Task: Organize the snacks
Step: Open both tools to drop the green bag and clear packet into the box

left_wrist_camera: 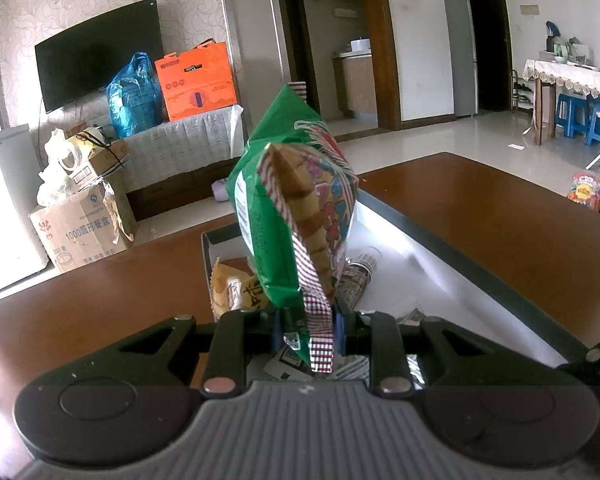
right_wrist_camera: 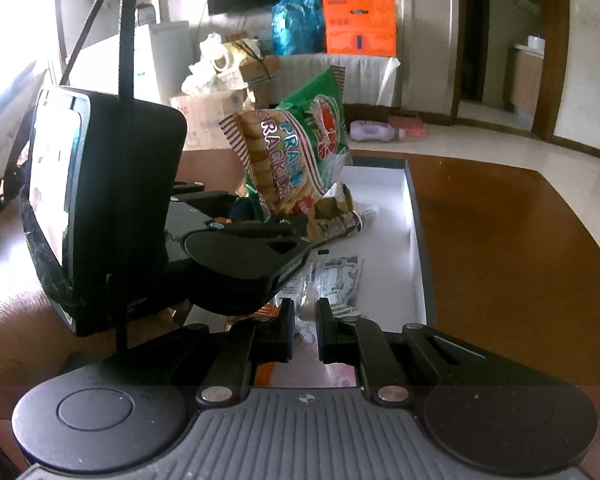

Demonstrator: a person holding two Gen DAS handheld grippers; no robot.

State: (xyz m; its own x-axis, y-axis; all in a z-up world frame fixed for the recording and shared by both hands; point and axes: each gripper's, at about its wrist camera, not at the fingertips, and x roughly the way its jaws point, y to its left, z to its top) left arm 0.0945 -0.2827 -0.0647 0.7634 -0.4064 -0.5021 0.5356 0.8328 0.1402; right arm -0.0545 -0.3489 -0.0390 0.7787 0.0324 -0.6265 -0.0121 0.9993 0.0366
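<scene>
Closest to the lens in the left wrist view, the left gripper (left_wrist_camera: 308, 330) is pinching the bottom seal of a green prawn cracker bag (left_wrist_camera: 292, 208), which stands up from the jaws over the near end of the white box (left_wrist_camera: 400, 264). So that bag is still in transit, not filed away yet.

Left of it in the box sits a yellow-orange snack packet (left_wrist_camera: 230, 290), and just right of the bag a dark patterned tube-shaped packet (left_wrist_camera: 354, 280) lies on the box floor (looks like those two are already sorted). Way off to the right, at the far edge of the wooden table (left_wrist_camera: 500, 216), more colourful snack packs (left_wrist_camera: 588, 194) are still outside the box, so I'd guess we're around the middle of the job.

Over in the right wrist view, the right gripper (right_wrist_camera: 305, 334) has its tongs drawn right in, with a clear plastic wrapper (right_wrist_camera: 332, 280) lying just ahead of them. I can't tell whether the pads actually bite on it or it's just lying in the box.
</scene>
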